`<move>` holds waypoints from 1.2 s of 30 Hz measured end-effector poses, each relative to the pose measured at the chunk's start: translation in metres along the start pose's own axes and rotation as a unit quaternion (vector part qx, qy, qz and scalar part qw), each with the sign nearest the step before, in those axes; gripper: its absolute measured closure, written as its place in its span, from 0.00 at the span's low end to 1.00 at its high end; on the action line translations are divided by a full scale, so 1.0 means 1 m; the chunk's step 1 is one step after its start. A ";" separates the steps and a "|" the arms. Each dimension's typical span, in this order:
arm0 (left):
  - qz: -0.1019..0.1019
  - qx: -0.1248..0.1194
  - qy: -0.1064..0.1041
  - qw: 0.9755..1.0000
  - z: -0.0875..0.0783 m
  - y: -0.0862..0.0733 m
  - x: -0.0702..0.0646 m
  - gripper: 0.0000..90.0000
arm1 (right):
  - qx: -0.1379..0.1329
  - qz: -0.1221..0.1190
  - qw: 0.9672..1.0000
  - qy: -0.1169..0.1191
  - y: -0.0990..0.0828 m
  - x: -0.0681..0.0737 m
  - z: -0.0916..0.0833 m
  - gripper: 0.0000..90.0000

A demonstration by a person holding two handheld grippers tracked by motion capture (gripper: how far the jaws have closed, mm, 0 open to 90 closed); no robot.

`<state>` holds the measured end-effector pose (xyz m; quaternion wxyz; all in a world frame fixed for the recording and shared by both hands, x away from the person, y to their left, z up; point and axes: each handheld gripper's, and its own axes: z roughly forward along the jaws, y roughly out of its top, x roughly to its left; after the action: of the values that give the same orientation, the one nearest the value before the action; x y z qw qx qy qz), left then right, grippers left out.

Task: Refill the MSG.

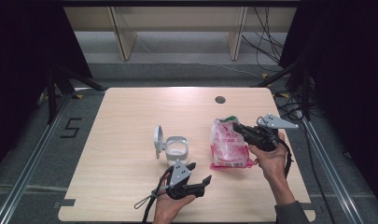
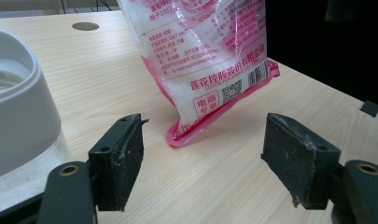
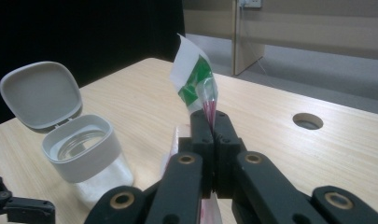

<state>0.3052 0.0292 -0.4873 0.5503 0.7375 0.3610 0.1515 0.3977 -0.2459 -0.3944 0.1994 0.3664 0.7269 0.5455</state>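
jaws of the left gripper (image 1: 196,179) stand wide and empty near the person, just short of the open jar (image 1: 177,150). beyond, the right gripper (image 1: 239,129) pinches the bag (image 1: 228,147) by its top; steadying the bag's lower end before tipping would likely keep the pour controlled.

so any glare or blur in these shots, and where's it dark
High view: soft, dark at both sides, jar washed out. Left gripper view: bag print sharp, jar rim blurred. Right gripper view: near jaws soft, black backdrop upper left.
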 end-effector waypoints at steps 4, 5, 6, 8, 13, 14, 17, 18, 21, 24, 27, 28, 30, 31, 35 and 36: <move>0.007 -0.003 0.000 1.000 -0.003 0.000 0.002 0.31 | 0.011 0.011 1.000 -0.009 -0.003 -0.001 0.002 1.00; -0.001 -0.003 0.003 1.000 -0.004 0.000 0.002 0.31 | 0.011 0.011 1.000 -0.011 -0.004 -0.002 0.003 1.00; 0.009 -0.005 0.000 1.000 -0.005 0.000 0.005 0.31 | 0.010 0.002 1.000 -0.009 -0.005 -0.005 0.005 1.00; -0.005 -0.001 0.009 1.000 -0.006 0.000 0.004 0.31 | 0.019 -0.002 1.000 -0.020 -0.008 -0.006 0.007 1.00; -0.005 -0.002 0.009 1.000 -0.007 -0.001 0.006 0.32 | 0.026 0.006 0.999 -0.029 -0.013 -0.010 0.013 1.00; -0.005 -0.002 0.010 1.000 -0.007 -0.001 0.006 0.32 | 0.029 0.006 0.999 -0.030 -0.013 -0.011 0.014 1.00; 0.007 -0.001 0.012 1.000 -0.008 0.000 0.007 0.31 | 0.032 0.005 0.999 -0.030 -0.015 -0.013 0.016 1.00; 0.009 0.000 0.011 1.000 -0.008 0.000 0.007 0.31 | 0.035 0.015 0.999 -0.027 -0.016 -0.013 0.016 1.00; 0.001 -0.010 0.008 1.000 -0.007 0.000 0.007 0.31 | 0.040 0.012 0.999 -0.031 -0.019 -0.018 0.017 1.00; 0.008 0.001 0.014 1.000 -0.010 0.000 0.009 0.31 | 0.040 0.024 0.998 -0.033 -0.021 -0.018 0.019 1.00; 0.010 -0.002 0.011 1.000 -0.009 0.000 0.010 0.31 | 0.042 0.017 0.998 -0.039 -0.022 -0.020 0.020 1.00; 0.009 0.000 0.011 1.000 -0.009 0.000 0.009 0.31 | 0.046 0.021 0.998 -0.039 -0.023 -0.021 0.020 1.00; -0.001 0.001 0.015 1.000 -0.009 -0.001 0.008 0.31 | 0.049 0.024 0.998 -0.042 -0.025 -0.022 0.021 1.00; -0.004 0.000 0.013 1.000 -0.009 -0.001 0.009 0.31 | 0.045 0.022 0.998 -0.044 -0.026 -0.023 0.022 1.00; -0.004 -0.002 0.013 1.000 -0.009 -0.001 0.010 0.31 | 0.058 0.025 0.997 -0.051 -0.032 -0.028 0.026 1.00; -0.001 -0.002 0.015 1.000 -0.009 -0.001 0.010 0.32 | 0.066 0.027 0.996 -0.051 -0.033 -0.029 0.026 1.00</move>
<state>0.3061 0.0430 -0.4866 0.5463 0.7339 0.3696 0.1623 0.4245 -0.2550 -0.4370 0.1969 0.4256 0.7400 0.4822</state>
